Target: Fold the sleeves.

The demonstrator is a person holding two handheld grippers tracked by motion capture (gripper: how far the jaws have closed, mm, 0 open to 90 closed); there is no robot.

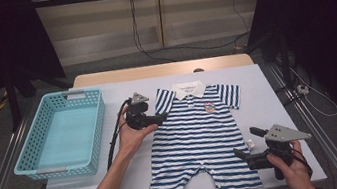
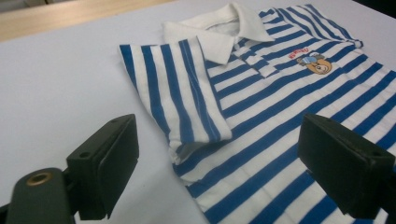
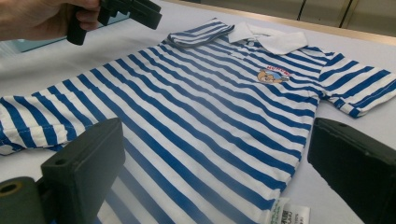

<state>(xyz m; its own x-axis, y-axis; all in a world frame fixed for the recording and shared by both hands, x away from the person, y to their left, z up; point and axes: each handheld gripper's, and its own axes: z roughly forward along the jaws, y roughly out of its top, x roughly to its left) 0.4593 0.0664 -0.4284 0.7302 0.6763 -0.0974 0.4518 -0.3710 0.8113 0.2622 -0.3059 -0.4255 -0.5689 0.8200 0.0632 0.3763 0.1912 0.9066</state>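
Both grippers are wide open, nothing held: left gripper just over the striped romper's sleeve, right gripper beside its hem.

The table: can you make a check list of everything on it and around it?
Surface: white table, wooden strip at the far edge.
Job's things: striped baby romper lying flat, front up, one sleeve folded in.
Clutter: empty blue basket at the left.
Grippers: left gripper open over the folded sleeve; right gripper open beside the romper's lower edge.
Cables: black cable trailing from the left gripper; more on the floor behind.
Surroundings: dark curtains, pale wall panels.
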